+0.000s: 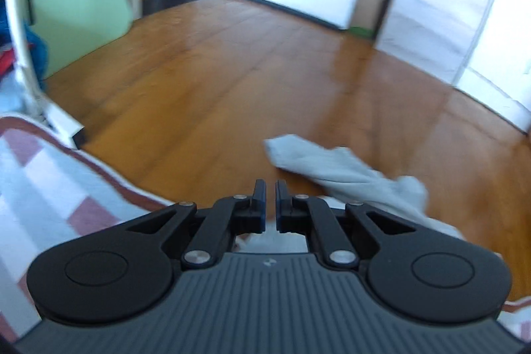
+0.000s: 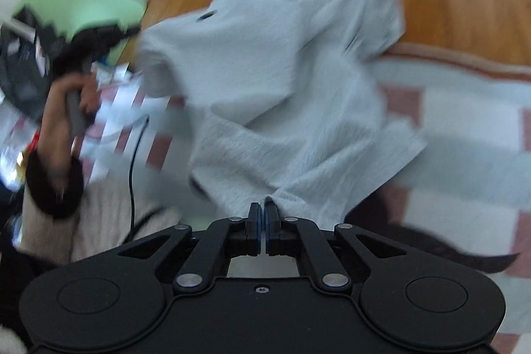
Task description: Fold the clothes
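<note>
Grey shirt [image 2: 282, 108] lengthwise away from clenching right claw [image 2: 264, 223], left claw [image 1: 270, 208] clenched empty

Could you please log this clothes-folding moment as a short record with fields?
garment: grey T-shirt, crumpled, partly lifted
surface: checked blanket, its edge against the wooden floor
right hand-held gripper: shut on the T-shirt's hem
left hand-held gripper: shut, nothing seen between its fingers
person's hand: wrapped around the left gripper's handle
image quality: motion-blurred
</note>
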A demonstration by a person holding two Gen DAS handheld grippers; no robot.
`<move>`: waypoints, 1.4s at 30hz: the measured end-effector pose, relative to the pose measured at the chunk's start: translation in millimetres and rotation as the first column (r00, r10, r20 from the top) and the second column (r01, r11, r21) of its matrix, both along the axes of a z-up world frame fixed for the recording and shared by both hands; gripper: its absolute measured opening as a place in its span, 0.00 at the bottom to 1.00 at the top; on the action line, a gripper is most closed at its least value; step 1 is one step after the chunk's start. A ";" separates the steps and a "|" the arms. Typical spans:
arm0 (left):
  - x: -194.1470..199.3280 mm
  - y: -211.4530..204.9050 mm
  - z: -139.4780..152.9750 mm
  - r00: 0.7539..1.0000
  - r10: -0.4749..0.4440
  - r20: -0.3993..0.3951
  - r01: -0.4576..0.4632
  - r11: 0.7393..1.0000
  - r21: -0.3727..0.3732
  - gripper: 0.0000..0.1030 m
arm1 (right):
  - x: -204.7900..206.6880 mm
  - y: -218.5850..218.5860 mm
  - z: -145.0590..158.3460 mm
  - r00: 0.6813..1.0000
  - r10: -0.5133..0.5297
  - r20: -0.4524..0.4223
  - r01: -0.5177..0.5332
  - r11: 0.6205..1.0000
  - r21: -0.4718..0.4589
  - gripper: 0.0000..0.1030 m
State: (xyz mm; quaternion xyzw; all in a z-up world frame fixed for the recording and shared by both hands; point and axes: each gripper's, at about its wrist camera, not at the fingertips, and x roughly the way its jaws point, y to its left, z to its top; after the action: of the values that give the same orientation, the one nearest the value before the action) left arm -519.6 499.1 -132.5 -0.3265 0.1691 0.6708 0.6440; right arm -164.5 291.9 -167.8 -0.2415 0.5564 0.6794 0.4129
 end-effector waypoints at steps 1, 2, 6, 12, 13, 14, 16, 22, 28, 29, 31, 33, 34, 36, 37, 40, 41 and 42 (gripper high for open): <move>-3.8 3.3 -4.6 1.000 -0.004 0.030 0.005 1.000 -0.021 0.05 | -2.2 3.0 2.7 0.999 0.033 -0.026 -0.033 0.999 -0.008 0.05; -7.1 5.7 -10.1 0.997 -0.011 0.075 0.014 0.999 -0.044 0.05 | -4.4 6.0 5.3 0.996 0.066 -0.051 -0.067 0.998 -0.015 0.05; -3.0 13.3 -31.8 0.979 -0.061 0.197 0.088 0.987 -0.131 0.05 | 2.9 27.2 28.4 0.996 0.071 -0.050 -0.069 0.996 0.051 0.12; 21.5 17.4 -48.2 0.951 -0.134 0.278 0.179 0.973 -0.144 0.24 | 36.5 85.3 33.8 0.989 -0.087 0.116 0.071 0.988 0.139 0.54; 25.8 21.3 -50.0 0.952 -0.142 0.272 0.186 0.972 -0.141 0.27 | 46.2 98.8 25.7 0.986 -0.110 0.127 0.094 0.987 0.130 0.54; 30.6 24.6 -52.1 0.953 -0.150 0.262 0.192 0.972 -0.140 0.32 | 57.1 112.9 15.6 0.982 -0.135 0.130 0.120 0.986 0.114 0.54; 40.1 30.5 -59.1 0.959 -0.170 0.226 0.205 0.968 -0.143 0.39 | 75.4 137.6 -10.3 0.964 -0.231 0.135 0.222 0.972 0.082 0.54; 59.5 54.1 -89.1 0.961 -0.222 0.166 0.256 0.941 -0.223 0.51 | 98.6 185.1 -61.5 0.875 -0.477 0.085 0.476 0.879 0.032 0.70; 83.7 48.2 -103.9 0.958 -0.280 -0.061 0.254 0.929 -0.267 0.13 | 65.6 205.3 -72.7 0.904 -0.376 0.202 0.353 0.925 0.142 0.05; 84.9 45.9 -104.1 0.955 -0.281 -0.097 0.246 0.930 -0.271 0.13 | 61.8 200.1 -54.9 0.899 -0.381 0.216 0.332 0.914 0.232 0.04; 81.1 44.5 -103.7 0.958 -0.273 -0.086 0.241 0.931 -0.273 0.12 | 59.8 188.1 -14.2 0.877 -0.410 0.251 0.295 0.871 0.392 0.04; 76.0 45.6 -102.0 0.965 -0.252 -0.076 0.223 0.935 -0.275 0.12 | 64.5 175.4 25.3 0.841 -0.457 0.289 0.267 0.815 0.514 0.04; 75.7 45.9 -101.7 0.966 -0.246 -0.084 0.214 0.936 -0.278 0.12 | 70.1 170.0 41.3 0.815 -0.489 0.310 0.261 0.788 0.557 0.04; 76.5 45.7 -101.1 0.965 -0.243 -0.101 0.206 0.936 -0.284 0.12 | 81.4 163.7 62.4 0.735 -0.559 0.383 0.240 0.743 0.625 0.04; 77.1 45.4 -100.7 0.964 -0.243 -0.108 0.204 0.936 -0.287 0.12 | 87.0 161.3 71.1 0.690 -0.592 0.417 0.225 0.722 0.654 0.04; 77.7 44.5 -98.7 0.963 -0.241 -0.119 0.198 0.937 -0.288 0.12 | 101.7 166.6 58.9 0.535 -0.640 0.552 0.203 0.731 0.652 0.04; 76.9 44.1 -98.5 0.963 -0.239 -0.123 0.196 0.937 -0.288 0.12 | 106.5 169.9 49.5 0.494 -0.636 0.593 0.202 0.747 0.633 0.04; 75.2 43.6 -98.1 0.965 -0.234 -0.121 0.191 0.938 -0.288 0.12 | 111.4 172.5 40.1 0.459 -0.629 0.627 0.207 0.762 0.613 0.04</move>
State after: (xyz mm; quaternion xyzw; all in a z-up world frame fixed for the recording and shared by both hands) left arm -444.4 542.7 -230.7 -0.3396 0.3437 0.5904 0.6466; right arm -53.1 464.3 -127.7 -0.2690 0.1733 0.4732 0.8208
